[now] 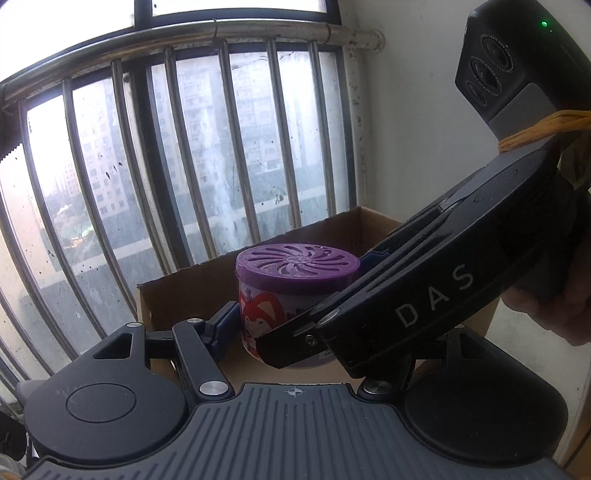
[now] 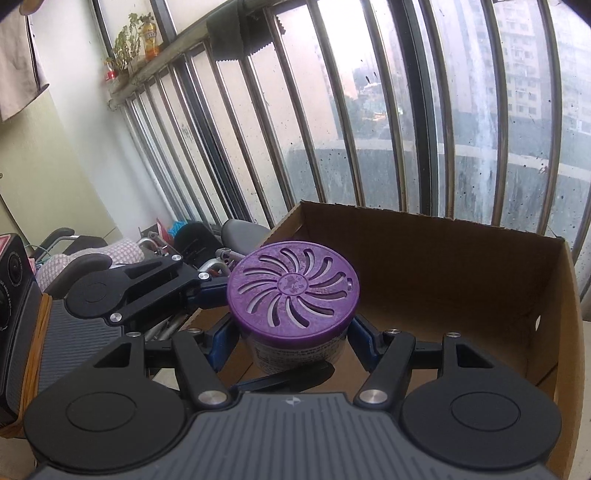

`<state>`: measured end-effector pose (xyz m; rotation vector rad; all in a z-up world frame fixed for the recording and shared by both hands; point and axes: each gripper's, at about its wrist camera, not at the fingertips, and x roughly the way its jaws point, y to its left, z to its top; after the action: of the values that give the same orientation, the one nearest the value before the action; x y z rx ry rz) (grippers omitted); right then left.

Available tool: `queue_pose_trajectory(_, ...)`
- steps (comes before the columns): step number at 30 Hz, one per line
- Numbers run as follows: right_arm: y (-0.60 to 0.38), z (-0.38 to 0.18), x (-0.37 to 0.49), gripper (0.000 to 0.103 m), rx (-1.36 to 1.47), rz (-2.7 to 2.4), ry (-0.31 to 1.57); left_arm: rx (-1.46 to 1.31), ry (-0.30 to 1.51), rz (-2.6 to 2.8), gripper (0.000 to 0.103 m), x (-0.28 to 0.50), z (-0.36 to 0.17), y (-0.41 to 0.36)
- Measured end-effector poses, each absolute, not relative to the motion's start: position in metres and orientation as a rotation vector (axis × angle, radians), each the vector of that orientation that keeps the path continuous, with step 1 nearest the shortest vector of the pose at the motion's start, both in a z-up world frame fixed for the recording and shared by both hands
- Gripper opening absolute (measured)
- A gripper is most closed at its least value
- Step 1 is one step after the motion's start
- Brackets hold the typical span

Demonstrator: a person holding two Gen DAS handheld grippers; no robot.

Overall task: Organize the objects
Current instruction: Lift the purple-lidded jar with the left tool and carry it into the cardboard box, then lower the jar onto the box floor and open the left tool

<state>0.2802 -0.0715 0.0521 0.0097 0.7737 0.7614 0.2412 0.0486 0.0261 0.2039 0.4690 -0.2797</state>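
Together, both grippers grip one thing: a round jar [image 2: 291, 314] with a purple vented lid [image 2: 293, 290] and a printed label. In the right wrist view the right gripper [image 2: 291, 341] has its blue pads [image 2: 223, 341] pressed on either side of the jar's body just under the lid, jaws roughly half spread around it. From the left of that view the left gripper [image 2: 218, 291] reaches in, one finger touching the jar's side near the lid; its other finger is hidden behind the jar.

Seen from the left wrist, the left gripper [image 1: 295, 314] has one blue pad [image 1: 223, 325] against the jar [image 1: 273, 314], and the opposite finger is covered by the right gripper's black body [image 1: 424, 291], which crosses in front at a slant with white letters on it. A person's hand [image 1: 546, 310] shows at the right edge, holding that body.

The jar hangs upright over the open top of a brown cardboard box [image 2: 443, 266]; whether it touches the box floor cannot be told. Behind the box stand metal window bars [image 1: 229, 147] and spotted glass, with tall buildings outside. Far left in the right wrist view, a ledge carries a small plant [image 2: 127, 40] and a bottle [image 2: 151, 35].
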Motion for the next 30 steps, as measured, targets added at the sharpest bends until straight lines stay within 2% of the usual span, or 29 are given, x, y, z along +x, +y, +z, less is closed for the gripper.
queue_pose_trajectory(7,-0.051,0.046,0.327,0.068,0.011,0.743,0.903,0.243,0.598,-0.283,0.065,0.285,0.029,0.058)
queue_pose_trajectory(18,-0.043,-0.006,0.383,0.068,0.116,0.782,1.137,0.368,0.855,-0.333,0.065,0.325,-0.002,0.059)
queue_pose_trajectory(25,-0.034,-0.032,0.397,0.068,0.091,0.777,1.236,0.484,1.027,-0.325,0.065,0.333,-0.021,0.046)
queue_pose_trajectory(30,-0.020,-0.039,0.399,0.068,0.053,0.758,1.258,0.581,1.054,-0.291,0.065,0.325,-0.030,0.036)
